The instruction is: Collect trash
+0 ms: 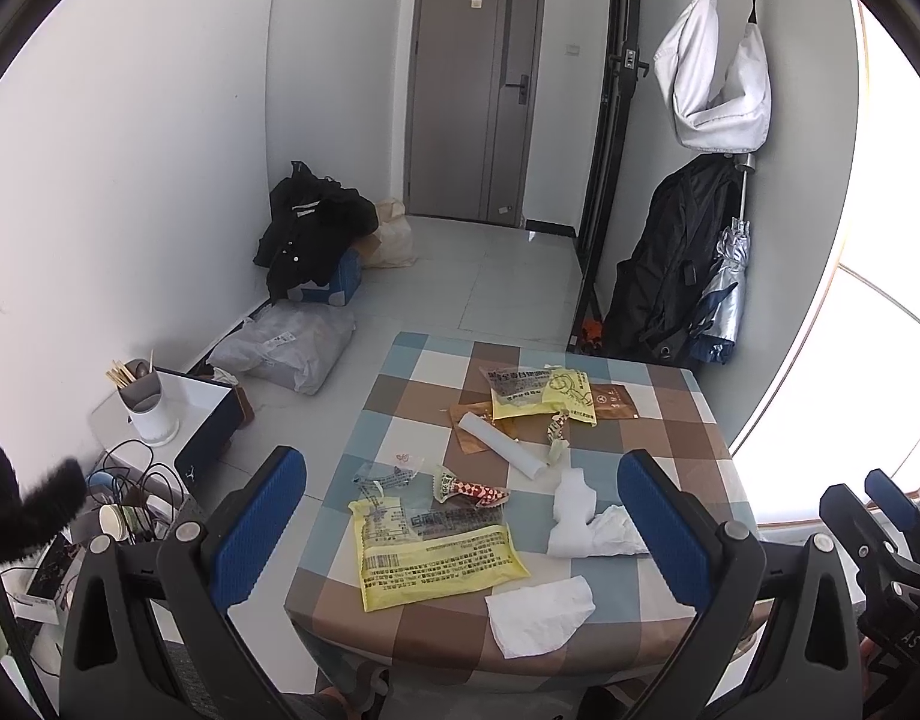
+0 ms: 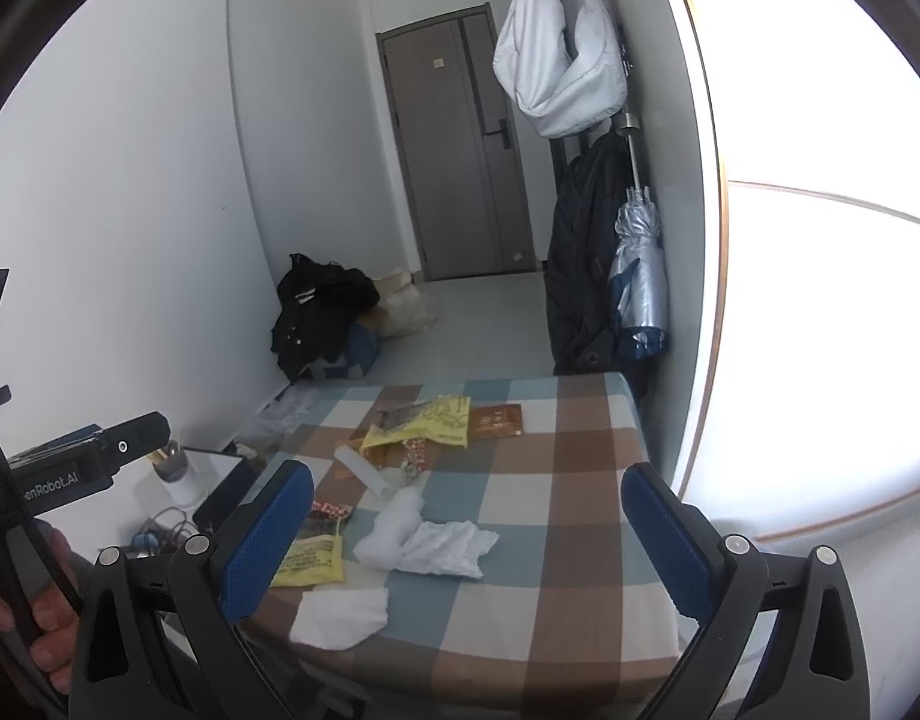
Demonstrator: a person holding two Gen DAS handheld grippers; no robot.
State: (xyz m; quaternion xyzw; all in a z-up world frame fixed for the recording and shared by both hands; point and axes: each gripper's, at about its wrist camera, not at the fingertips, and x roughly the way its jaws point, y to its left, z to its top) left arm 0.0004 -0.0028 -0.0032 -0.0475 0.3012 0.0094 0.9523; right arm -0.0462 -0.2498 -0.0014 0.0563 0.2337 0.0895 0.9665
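Hovering spread-fingered and empty, the left gripper (image 1: 463,531) and right gripper (image 2: 466,534) face the flat white tissue (image 1: 541,612) lying nearest, slightly closer to the left.

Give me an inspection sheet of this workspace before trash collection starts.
Surface: table with checked cloth, littered.
Job's things: large yellow wrapper and white tissue near the front edge; crumpled tissue; red patterned wrapper; clear wrapper; white paper roll; second yellow wrapper and brown packet at the far side.
Clutter: nothing seen on the table beyond the trash.
Grippers: left gripper and right gripper both open, empty, above the table.
Cables: tangle on the floor-side stand, left.
Surroundings: door, hanging white bag, umbrella, black clothes.
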